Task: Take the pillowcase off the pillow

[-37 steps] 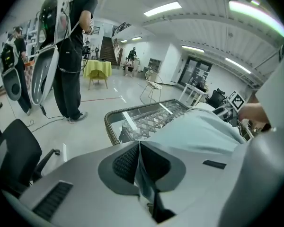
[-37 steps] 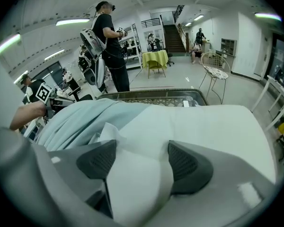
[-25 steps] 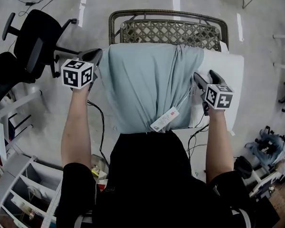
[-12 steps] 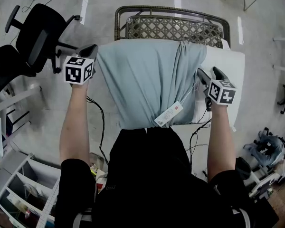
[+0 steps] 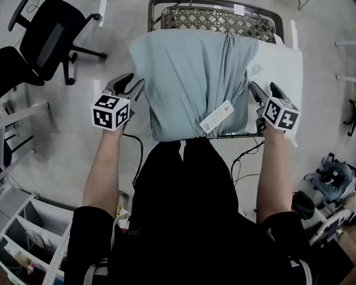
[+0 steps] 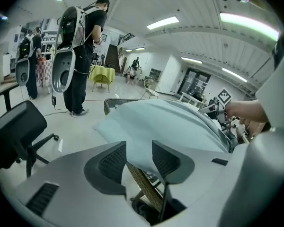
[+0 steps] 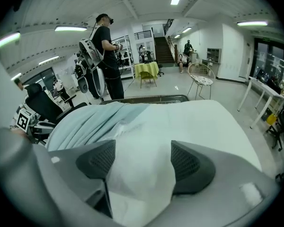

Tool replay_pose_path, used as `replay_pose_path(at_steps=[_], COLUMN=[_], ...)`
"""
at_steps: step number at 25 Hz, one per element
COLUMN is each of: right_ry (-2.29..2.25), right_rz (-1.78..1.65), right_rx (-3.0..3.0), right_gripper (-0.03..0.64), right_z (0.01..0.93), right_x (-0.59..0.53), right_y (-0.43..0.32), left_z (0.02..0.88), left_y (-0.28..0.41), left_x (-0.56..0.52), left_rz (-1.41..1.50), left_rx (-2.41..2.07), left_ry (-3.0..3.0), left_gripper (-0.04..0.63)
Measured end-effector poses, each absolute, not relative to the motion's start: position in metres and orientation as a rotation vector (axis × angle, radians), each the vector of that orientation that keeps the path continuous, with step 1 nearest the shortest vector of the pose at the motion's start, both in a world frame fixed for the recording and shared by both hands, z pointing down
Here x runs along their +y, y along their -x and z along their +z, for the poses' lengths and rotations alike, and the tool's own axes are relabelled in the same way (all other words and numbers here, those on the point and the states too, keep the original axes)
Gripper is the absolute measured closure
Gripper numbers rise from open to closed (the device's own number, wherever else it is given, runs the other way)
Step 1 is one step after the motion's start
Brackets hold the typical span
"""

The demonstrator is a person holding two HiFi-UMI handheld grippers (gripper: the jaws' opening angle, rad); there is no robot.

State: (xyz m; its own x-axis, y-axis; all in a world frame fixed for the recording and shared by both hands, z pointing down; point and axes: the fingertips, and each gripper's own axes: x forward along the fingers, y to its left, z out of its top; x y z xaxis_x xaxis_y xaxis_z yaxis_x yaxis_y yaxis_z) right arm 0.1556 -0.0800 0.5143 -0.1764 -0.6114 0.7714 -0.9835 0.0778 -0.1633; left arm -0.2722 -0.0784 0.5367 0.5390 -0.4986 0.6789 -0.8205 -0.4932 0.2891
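Observation:
A pale blue pillowcase (image 5: 184,76) covers most of a white pillow (image 5: 276,64) that lies on a wicker chair (image 5: 213,19). The pillow's bare right end sticks out. A white label (image 5: 216,117) hangs off the case's near edge. My left gripper (image 5: 132,83) is at the case's left near corner. Its jaws are opening, and a fold of the pillowcase (image 6: 165,122) shows in the gap of the left gripper (image 6: 138,150), with neither pad pressing on it. My right gripper (image 5: 262,88) is shut on the bare pillow (image 7: 199,122), which fills the gap of the right gripper (image 7: 143,150).
A black office chair (image 5: 47,34) stands on the floor at the left. White shelving (image 5: 24,242) sits near my left side. A black cable (image 5: 133,153) runs under the wicker chair. A person with a backpack rig (image 6: 80,56) stands beyond the chair.
My left gripper has come nearer and rightward along the case's left edge, and its jaws have parted off the fabric. The right gripper has kept its hold.

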Motion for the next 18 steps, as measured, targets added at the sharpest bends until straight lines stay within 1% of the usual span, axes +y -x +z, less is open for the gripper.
replay_pose_path(at_steps=[4,9,13,18], right_ry=[-1.576,-1.569,-1.528,-1.470], right_rz=[0.959,0.961,0.941,0.860], right_rx=[-1.832,-1.845,-1.902,-1.947], right_gripper=[0.247,0.247,0.247,0.247], right_z=[0.519,0.526,0.526,0.523], right_x=[-0.043,0.000,0.035,0.068], right_y=[-0.160,-0.168,-0.166,-0.167], left_z=[0.535,0.536,0.533,0.536], left_y=[0.252,0.224,0.209,0.182], left_x=[-0.018,0.055,0.089,0.124], left_rz=[0.632,0.625,0.619,0.684], left_rx=[-1.022,-1.027,-1.074,-1.097], left_ry=[-2.158,-2.147,-2.143,-2.135], left_gripper=[0.399,0.343,0.317,0.285])
